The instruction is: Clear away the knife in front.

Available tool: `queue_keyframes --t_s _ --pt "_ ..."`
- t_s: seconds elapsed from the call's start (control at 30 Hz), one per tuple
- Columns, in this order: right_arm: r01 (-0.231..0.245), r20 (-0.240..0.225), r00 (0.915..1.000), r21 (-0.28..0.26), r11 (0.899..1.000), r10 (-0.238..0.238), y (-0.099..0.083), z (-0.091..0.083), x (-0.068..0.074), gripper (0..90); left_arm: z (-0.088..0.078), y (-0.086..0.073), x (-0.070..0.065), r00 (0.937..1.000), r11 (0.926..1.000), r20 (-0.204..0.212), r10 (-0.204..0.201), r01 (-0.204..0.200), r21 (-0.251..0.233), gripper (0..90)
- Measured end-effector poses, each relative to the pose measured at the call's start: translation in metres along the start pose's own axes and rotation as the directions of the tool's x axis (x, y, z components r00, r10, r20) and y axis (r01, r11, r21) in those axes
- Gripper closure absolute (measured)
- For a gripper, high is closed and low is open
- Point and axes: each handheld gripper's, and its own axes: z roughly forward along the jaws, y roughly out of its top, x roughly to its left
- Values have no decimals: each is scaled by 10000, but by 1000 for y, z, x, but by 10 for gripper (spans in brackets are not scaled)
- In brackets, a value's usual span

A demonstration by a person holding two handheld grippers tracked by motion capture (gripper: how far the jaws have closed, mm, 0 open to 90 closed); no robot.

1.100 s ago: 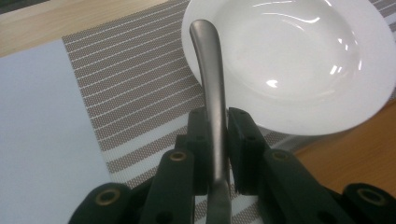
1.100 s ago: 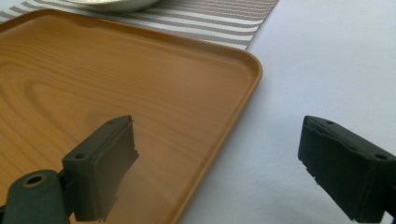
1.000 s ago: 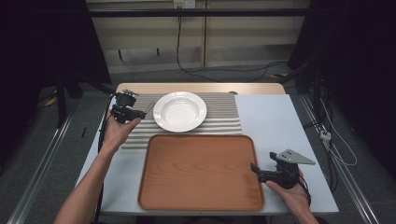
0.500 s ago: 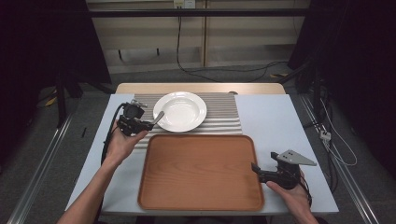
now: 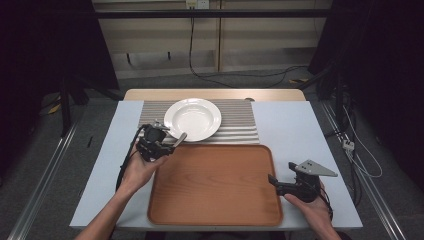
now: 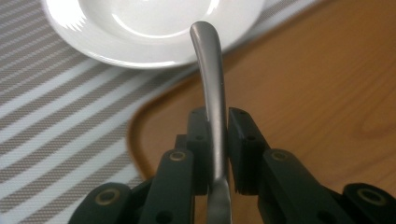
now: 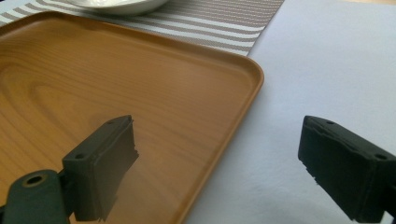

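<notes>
Your left gripper (image 6: 215,154) is clamping a metal utensil handle (image 6: 212,88) at the tray's (image 5: 215,210) ten o'clock corner; your right gripper (image 7: 219,168) is gaping wide, holding nothing.

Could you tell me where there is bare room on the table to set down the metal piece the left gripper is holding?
The wooden tray is bare across its whole floor, between the left gripper and the right gripper. The pale tabletop right of the striped mat is also free. It is crowded at the tray's far-left corner, where the utensil handle nears the white plate.
</notes>
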Motion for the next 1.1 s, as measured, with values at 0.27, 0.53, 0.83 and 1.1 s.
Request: queue_keyframes --t_s 0.27,0.53,0.83,1.1 --pt "24 29 10000 -16 10000 -24 0 -1 0 110 17 -6 -19 9994 9992 337 -35 22 397 800" --pt "87 -14 10000 33 10000 -87 0 -1 2 110 22 -12 -30 9986 9989 530 -41 16 476 800" --pt "96 -61 9999 29 9999 -96 -1 -1 2 110 36 -15 -34 9985 9965 517 -173 131 820 799" --pt "11 -92 10000 33 10000 -11 -2 -3 1 110 45 -19 -39 9990 9934 412 -189 141 1137 798"
